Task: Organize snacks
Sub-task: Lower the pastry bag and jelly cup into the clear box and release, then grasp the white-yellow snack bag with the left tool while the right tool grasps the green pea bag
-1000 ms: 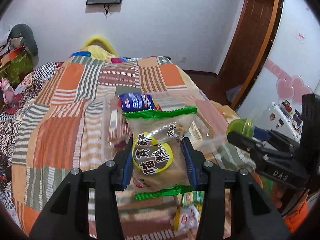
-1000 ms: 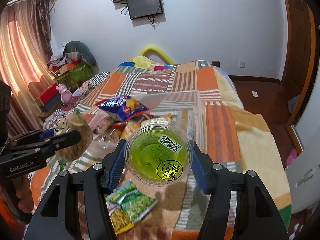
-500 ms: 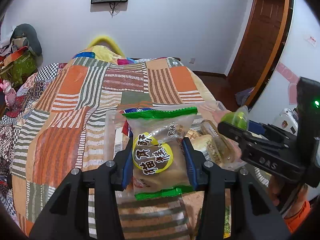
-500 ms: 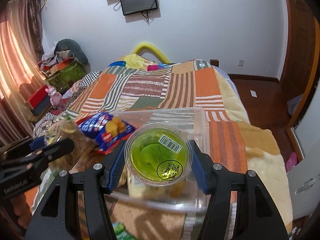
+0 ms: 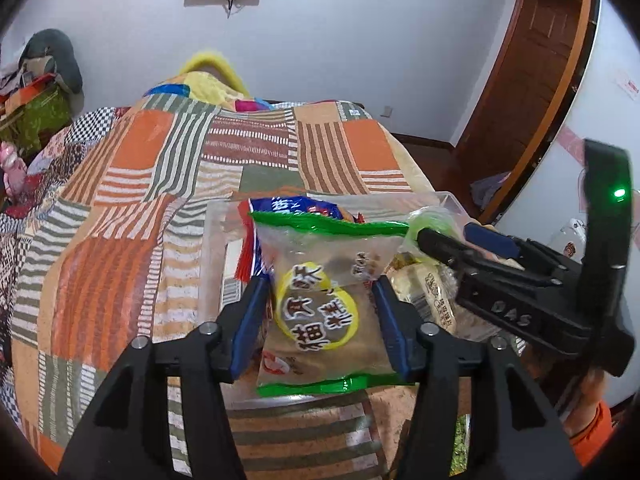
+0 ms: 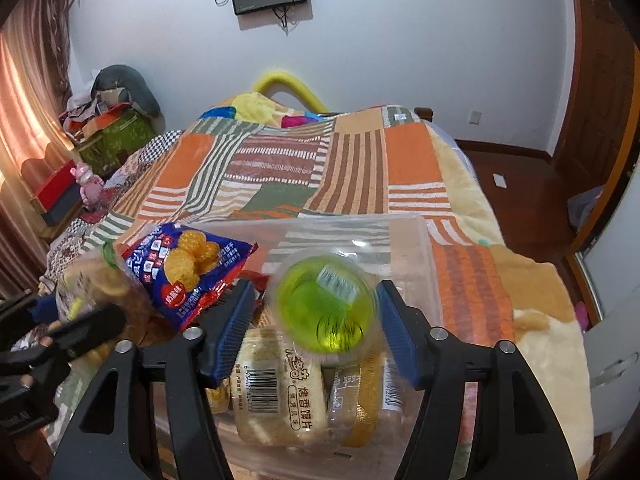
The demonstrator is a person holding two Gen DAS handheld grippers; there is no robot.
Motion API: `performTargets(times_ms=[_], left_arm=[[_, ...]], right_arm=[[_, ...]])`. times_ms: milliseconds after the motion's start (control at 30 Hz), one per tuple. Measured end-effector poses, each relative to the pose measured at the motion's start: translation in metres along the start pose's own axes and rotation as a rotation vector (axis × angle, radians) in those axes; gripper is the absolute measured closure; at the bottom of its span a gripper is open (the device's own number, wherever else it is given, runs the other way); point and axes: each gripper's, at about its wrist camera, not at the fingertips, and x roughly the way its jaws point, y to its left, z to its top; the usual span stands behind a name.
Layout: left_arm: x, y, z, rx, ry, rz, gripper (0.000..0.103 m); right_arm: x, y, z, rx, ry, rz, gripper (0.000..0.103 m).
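Right hand-held gripper (image 6: 316, 312) opened, green cup (image 6: 326, 310) dropping

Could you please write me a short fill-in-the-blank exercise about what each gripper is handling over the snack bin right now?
1. The left gripper pinches a pastry packet whose sealed ends are ____ in colour.
2. The jelly cup between the right gripper's fingers is ____ in colour.
3. Both snacks are above a ____ plastic bin.
4. The blue cracker bag lies at the bin's ____ side in the right wrist view.

Missing words: green; green; clear; left
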Motion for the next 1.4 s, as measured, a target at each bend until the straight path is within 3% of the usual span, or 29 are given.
performTargets(times_ms=[367, 633, 800, 1100, 1233, 1400], left_arm=[[-0.052, -0.009, -0.003, 0.003, -0.091, 0.015, 0.033], [-0.084, -0.012, -0.02, 0.058, -0.1, 0.051, 0.026], [-0.089, -0.008, -0.046, 0.073, -0.057, 0.051, 0.023], [-0.067, 0.003, -0.095, 0.074, 0.078, 0.053, 0.023], [-0.057, 0.011, -0.107, 0.043, 0.118, 0.044, 0.023], [-0.049, 0.014, -0.114, 0.034, 0.141, 0.038, 0.023]], right_arm=[[-0.051, 0.011, -0.003, -0.08, -0.062, 0.011, 0.037], [-0.068, 0.014, -0.027, -0.124, -0.041, 0.048, 0.032], [-0.068, 0.011, -0.051, -0.125, 0.01, 0.066, 0.032], [-0.041, 0.013, -0.096, -0.133, 0.179, 0.122, 0.032], [-0.035, 0.028, -0.104, -0.179, 0.206, 0.157, 0.032], [-0.019, 0.041, -0.098, -0.225, 0.216, 0.139, 0.032]])
